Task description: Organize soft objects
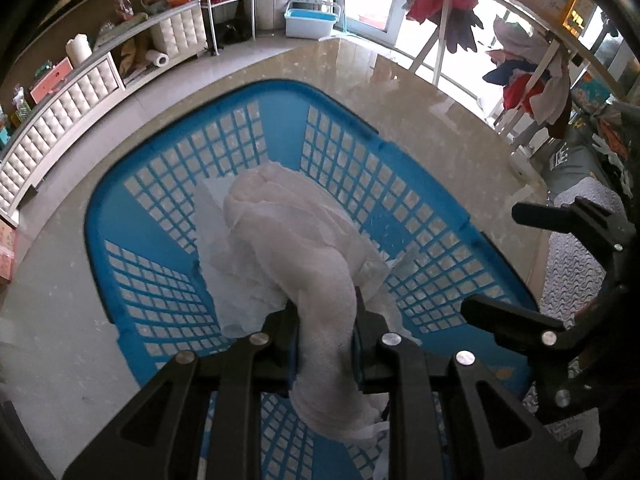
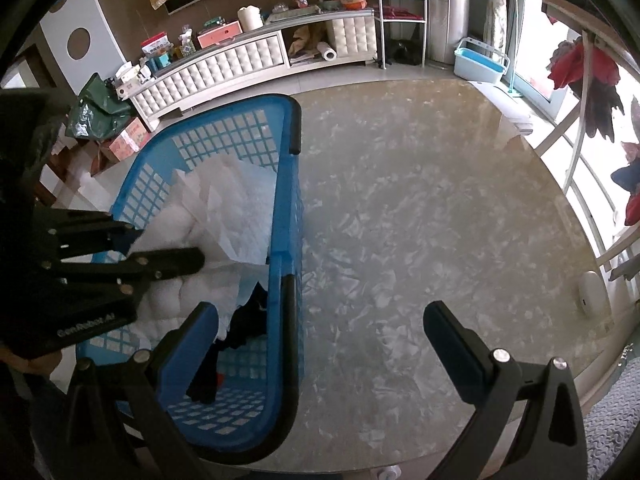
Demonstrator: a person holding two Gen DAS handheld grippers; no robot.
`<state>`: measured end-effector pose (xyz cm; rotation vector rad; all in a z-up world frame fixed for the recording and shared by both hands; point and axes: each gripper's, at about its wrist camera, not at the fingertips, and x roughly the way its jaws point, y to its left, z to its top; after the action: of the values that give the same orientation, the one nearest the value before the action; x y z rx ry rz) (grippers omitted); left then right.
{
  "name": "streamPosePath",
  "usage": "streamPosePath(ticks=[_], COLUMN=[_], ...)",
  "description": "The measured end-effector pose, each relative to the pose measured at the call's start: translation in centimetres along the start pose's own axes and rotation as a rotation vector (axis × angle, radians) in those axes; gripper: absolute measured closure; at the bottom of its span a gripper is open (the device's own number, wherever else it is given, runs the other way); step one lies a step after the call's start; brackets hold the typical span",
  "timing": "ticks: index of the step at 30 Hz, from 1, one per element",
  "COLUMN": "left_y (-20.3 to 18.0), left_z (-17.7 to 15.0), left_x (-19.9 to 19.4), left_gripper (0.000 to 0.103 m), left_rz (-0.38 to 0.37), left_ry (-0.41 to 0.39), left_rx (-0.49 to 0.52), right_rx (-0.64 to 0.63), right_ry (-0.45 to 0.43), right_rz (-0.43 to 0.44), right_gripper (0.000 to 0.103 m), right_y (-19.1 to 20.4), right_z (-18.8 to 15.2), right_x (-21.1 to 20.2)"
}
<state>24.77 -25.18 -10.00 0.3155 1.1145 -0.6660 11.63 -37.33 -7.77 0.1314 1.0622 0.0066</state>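
One text can be read: "GenRobot.AI", printed in pale letters on the black body of the left gripper (image 2: 160,250), seen in the right wrist view.

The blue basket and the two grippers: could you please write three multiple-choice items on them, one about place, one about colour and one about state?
1. Where does the blue basket stand?
A. on the marbled tabletop
B. on the floor
C. on a chair

2. What colour is the cloth that the left gripper holds?
A. red
B. white
C. green

3. How does the right gripper stand?
A. shut on a towel
B. shut with nothing in it
C. open, with nothing in it

Answers: 1 A, the basket rests on the tabletop; 2 B, the cloth pinched in the gripper is white and trails into the basket; 3 C, its fingers stand wide apart, one over the basket, one over bare tabletop.
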Motion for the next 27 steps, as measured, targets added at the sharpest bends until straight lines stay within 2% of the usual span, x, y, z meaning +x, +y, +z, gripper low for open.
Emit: streamPosePath(ticks=[8,11,14,19,23,27], left_y=[0.2,0.1,0.0,0.1,0.1,0.6], left_z=[-0.2,-0.1,-0.1,-0.4,-0.7,-1.5], left_x=[0.8,0.9,1.0,0.4,-1.4,-4.2], left_gripper=[0.081,0.075,0.063,0.035,0.033,0.033], left_rz=[-0.004,0.007,0.019,0.029,0.071,0.076], left_ry=[0.026,0.025,0.022,-0.001,-0.052,-0.103], left_rx=[-0.002,-0.002,-0.007,0.001,0.007,-0.018], right_rx=[0.006,0.009,0.010,0.012,0.009,0.005], right_ry=[0.006,0.006,0.007,-0.001,-0.029,-0.059], right_rz=[-0.001,-0.004,-0.003,-0.009,-0.042,-0.061], right_gripper=[0.000,0.000,0.000,0.000,0.000,0.000], right_y=[-0.1,0.0,0.1,0.3,1.0,2.3], right_z=[-0.1,-0.1,-0.1,-0.2,-0.3,-0.8], right_x=[-0.2,-0.3,-0.3,-0.9,-2.0,-3.3])
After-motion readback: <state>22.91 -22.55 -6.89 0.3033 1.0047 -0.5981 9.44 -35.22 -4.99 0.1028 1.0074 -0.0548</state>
